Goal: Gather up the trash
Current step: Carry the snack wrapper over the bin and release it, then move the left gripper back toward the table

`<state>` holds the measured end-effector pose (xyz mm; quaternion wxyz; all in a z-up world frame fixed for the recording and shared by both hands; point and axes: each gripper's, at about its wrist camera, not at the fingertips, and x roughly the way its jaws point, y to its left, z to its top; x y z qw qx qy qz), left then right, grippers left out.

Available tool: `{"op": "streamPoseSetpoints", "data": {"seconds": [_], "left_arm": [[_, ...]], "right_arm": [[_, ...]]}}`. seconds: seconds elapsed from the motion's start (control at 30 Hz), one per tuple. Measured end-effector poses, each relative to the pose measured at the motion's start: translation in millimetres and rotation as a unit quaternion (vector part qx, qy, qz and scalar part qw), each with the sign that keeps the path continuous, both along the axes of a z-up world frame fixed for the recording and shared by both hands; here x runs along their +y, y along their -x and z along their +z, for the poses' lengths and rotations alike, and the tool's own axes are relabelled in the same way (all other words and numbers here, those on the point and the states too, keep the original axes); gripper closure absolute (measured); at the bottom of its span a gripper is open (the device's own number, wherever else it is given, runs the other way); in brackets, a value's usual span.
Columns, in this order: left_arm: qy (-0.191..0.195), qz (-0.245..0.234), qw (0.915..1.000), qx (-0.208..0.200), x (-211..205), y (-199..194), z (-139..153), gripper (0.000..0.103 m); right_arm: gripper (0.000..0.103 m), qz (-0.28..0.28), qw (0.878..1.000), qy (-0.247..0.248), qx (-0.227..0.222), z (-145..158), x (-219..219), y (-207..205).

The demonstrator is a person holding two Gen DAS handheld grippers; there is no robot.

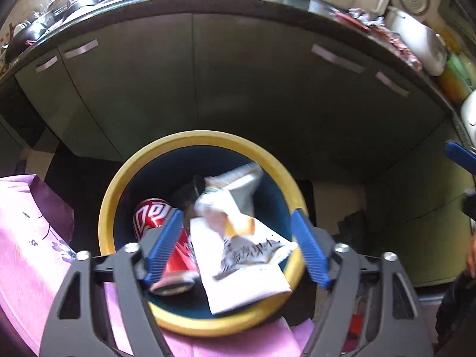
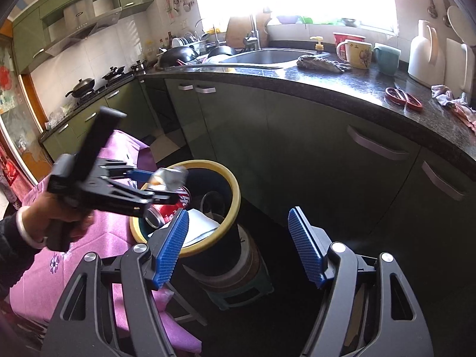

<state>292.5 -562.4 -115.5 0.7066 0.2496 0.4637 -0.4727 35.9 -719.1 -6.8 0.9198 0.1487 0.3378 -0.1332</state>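
Note:
A dark bin with a yellow rim stands beside the table; it also shows in the right wrist view. Inside lie a red can, a white paper sheet and other scraps. A crumpled wrapper hangs blurred in the air above the bin mouth, apart from my fingers; in the right wrist view it is the blurred wrapper. My left gripper is open over the bin; it also shows in the right wrist view. My right gripper is open and empty to the bin's right.
A pink flowered tablecloth covers the table left of the bin. The bin sits on a stool. Green cabinets under a dark countertop run behind, with sink, mugs, red scissors and cloths on top.

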Motion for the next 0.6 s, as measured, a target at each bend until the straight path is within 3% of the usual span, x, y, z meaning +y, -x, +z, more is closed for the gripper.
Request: {"op": "streamPoseSetpoints", "data": {"seconds": [0.1,0.17,0.33,0.47,0.6], "left_arm": [[0.004,0.022,0.9997,0.007,8.0,-7.4,1.9,0.022],[0.032,0.031,0.9988,0.022,28.3,-5.2,17.2,0.022],[0.122,0.067,0.9902,0.006,119.7,15.4,75.6,0.013],[0.189,0.129,0.9728,-0.038,220.7,42.4,115.5,0.007],[0.216,0.208,0.9499,-0.090,322.1,71.1,130.5,0.007]], "right_arm": [[0.034,0.006,1.000,0.002,-0.002,0.7,3.2,1.5],[0.034,0.011,1.000,0.003,-0.002,0.1,7.5,-0.8],[0.033,0.025,1.000,0.000,0.007,-5.8,18.1,-14.6],[0.033,0.055,0.998,-0.001,0.019,-9.5,39.4,-38.1],[0.030,0.116,0.993,-0.001,0.032,-14.4,86.0,-72.7]]}}
